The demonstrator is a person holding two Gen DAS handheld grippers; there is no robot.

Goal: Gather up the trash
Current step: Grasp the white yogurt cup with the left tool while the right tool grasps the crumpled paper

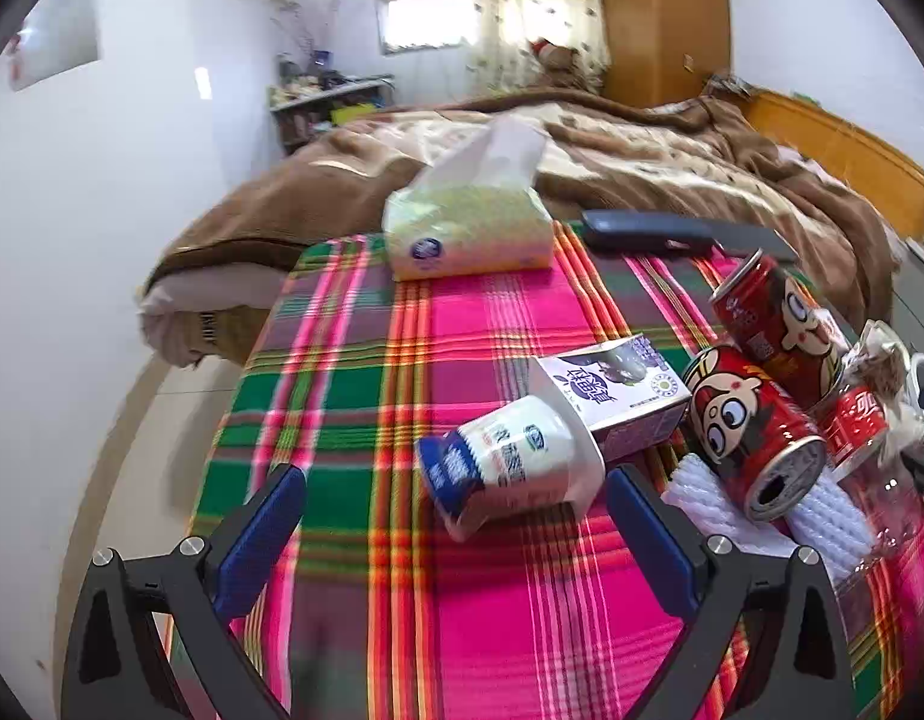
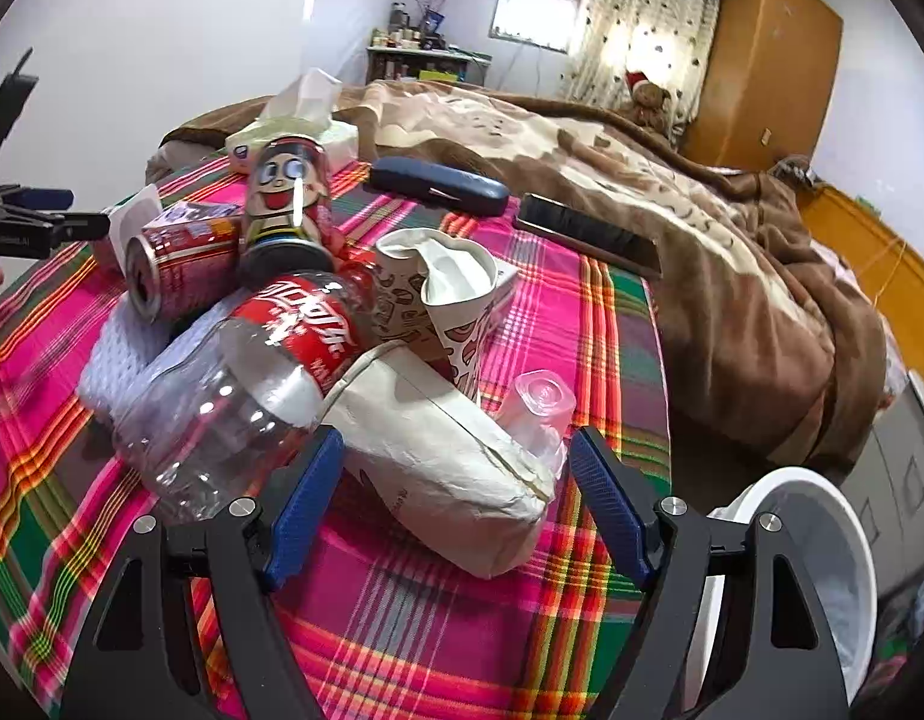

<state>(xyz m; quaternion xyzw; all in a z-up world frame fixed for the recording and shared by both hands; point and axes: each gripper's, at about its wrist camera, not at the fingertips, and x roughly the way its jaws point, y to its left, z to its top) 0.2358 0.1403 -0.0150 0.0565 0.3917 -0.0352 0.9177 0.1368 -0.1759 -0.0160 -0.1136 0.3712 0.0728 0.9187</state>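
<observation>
Left gripper (image 1: 456,510): jaws wide, white plastic yogurt bottle (image 1: 510,468) between, ungripped.
Right gripper (image 2: 456,498): spread around crumpled white paper bag (image 2: 450,456), pads clear.
Risk: bag probably crushes, nudging clear plastic cola bottle (image 2: 234,396) off-table.

The bench (image 2: 402,630) wears a plaid cloth (image 1: 462,324) — on it lie cans (image 1: 756,432), a tissue pack (image 1: 468,234), a squashed paper cup (image 2: 450,462) — and a brush (image 2: 588,234).
</observation>
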